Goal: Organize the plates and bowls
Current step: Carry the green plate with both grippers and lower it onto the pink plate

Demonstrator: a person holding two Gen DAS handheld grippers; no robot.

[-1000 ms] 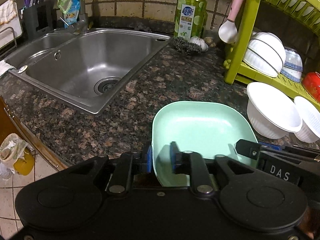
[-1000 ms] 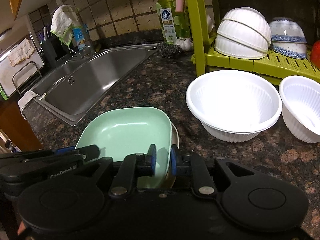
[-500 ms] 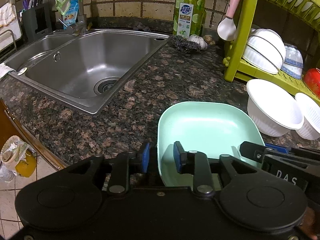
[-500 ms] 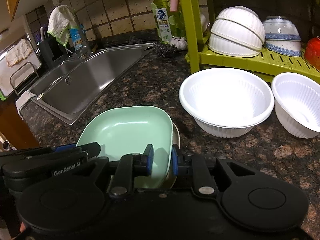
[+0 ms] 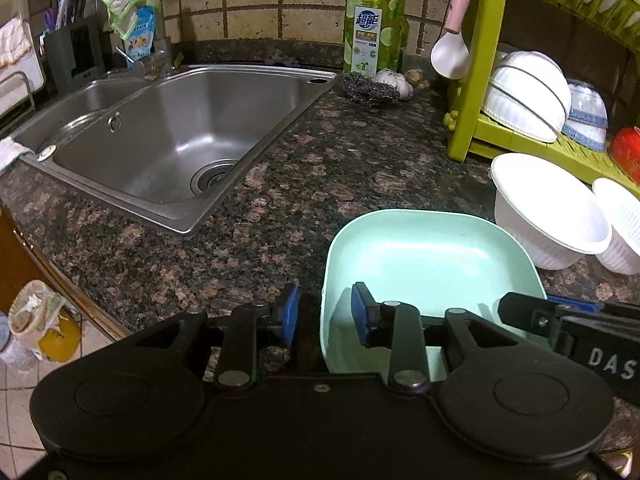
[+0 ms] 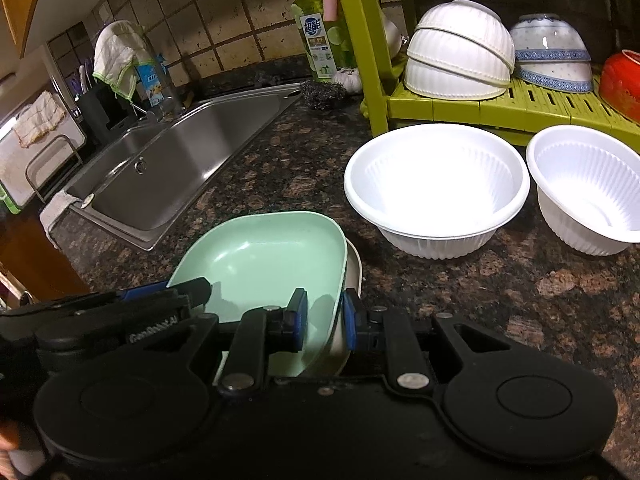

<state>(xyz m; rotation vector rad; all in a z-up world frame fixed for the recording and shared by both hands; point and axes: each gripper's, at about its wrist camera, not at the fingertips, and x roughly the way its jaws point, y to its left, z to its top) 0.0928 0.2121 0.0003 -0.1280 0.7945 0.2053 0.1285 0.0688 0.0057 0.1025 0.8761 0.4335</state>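
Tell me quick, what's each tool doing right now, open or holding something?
Left tool: open, fingers straddling the near rim of the square mint-green plate, not clamped.
Right tool: open, fingers either side of the same plate's rim.

left gripper [image 5: 324,314]: fingers parted | right gripper [image 6: 325,316]: fingers parted

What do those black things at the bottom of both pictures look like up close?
Each is a handheld gripper: the left gripper and right gripper have matte black bodies, two round black discs, silver rivets on black linkage bars, and blue pads on the fingertips. White lettering marks their sides, partly cut off.
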